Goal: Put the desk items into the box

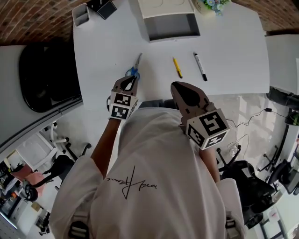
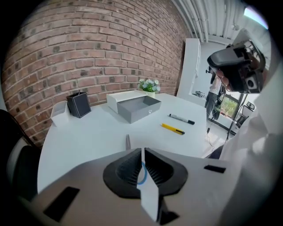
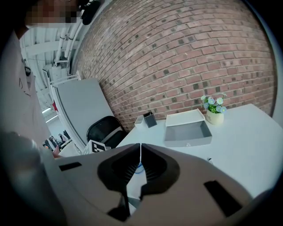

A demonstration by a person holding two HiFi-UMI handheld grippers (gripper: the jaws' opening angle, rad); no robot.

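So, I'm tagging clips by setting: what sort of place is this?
Probably an office or lab workspace: a white desk stands against a brick wall, with a black chair beside it.

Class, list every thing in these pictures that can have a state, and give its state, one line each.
box: open, empty
white lid: off the box, lying behind it
scissors: blades closed, flat on the table
yellow pen: flat on the table, outside the box
black marker: flat on the table, outside the box
left hand-held gripper: shut, empty
right hand-held gripper: shut, empty
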